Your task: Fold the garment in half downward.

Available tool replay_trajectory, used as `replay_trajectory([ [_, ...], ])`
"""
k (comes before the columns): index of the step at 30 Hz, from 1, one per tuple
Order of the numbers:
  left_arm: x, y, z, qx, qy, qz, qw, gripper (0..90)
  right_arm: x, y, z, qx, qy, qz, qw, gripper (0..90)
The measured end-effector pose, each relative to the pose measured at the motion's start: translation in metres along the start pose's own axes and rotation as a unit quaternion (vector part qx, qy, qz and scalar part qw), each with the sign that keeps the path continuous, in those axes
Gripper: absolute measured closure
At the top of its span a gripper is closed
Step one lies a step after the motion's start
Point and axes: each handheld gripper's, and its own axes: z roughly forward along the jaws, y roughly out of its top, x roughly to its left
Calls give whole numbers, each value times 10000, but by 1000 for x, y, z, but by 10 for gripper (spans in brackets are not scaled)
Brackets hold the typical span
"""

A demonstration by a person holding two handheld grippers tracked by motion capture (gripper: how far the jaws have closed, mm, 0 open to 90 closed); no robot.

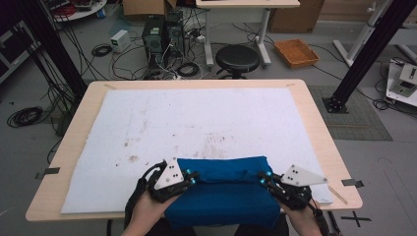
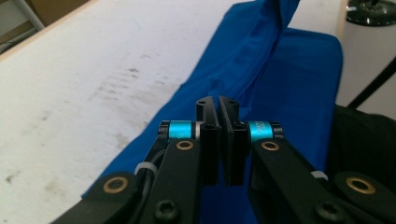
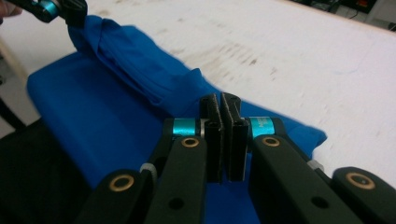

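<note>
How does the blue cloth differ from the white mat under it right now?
The blue cloth is bunched into a ridge; the white mat lies flat. The cloth looks unmarked; the mat is stained. The cloth covers far less than the mat. Both lie on the table.

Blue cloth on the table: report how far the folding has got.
Done: the blue fabric cloth already lies doubled at the near edge of the white-covered wooden table. In hand: the left gripper and right gripper each pinch a raised ridge of it. Left: laying that ridge down flat, probably for another fold.
</note>
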Motion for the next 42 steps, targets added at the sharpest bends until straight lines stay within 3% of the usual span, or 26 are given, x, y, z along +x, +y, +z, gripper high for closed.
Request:
replay_trajectory([
  [6,-24,-14,-3,263,-142,310,9991,868,18,-17,-13,181,58,-170,9997,883],
  [13,-44,-26,0,520,-285,479,9971,855,31,-33,-18,425,89,-310,9986,873],
  [18,-51,-33,1,687,-446,476,9955,784,32,-38,-20,490,24,-380,9981,820],
  [21,-48,-30,-1,607,-346,435,9966,721,25,-32,-23,385,-99,-257,9989,765],
  [25,-28,-20,-2,311,63,142,9994,612,1,-19,-19,207,-379,-21,9991,705],
  [28,-4,-13,-1,43,409,-190,9990,585,-23,-9,-8,147,-601,264,9977,650],
  [32,30,-12,7,-80,777,-692,9945,575,-55,-2,13,159,-793,726,9941,613],
  [37,62,-24,23,158,919,-1346,9865,554,-76,-6,42,465,-716,1279,9881,564],
  [39,67,-30,28,275,940,-1518,9836,554,-78,-9,51,657,-682,1307,9869,589],
  [42,68,-40,35,554,896,-1672,9803,579,-78,-14,57,883,-635,1180,9870,710],
])
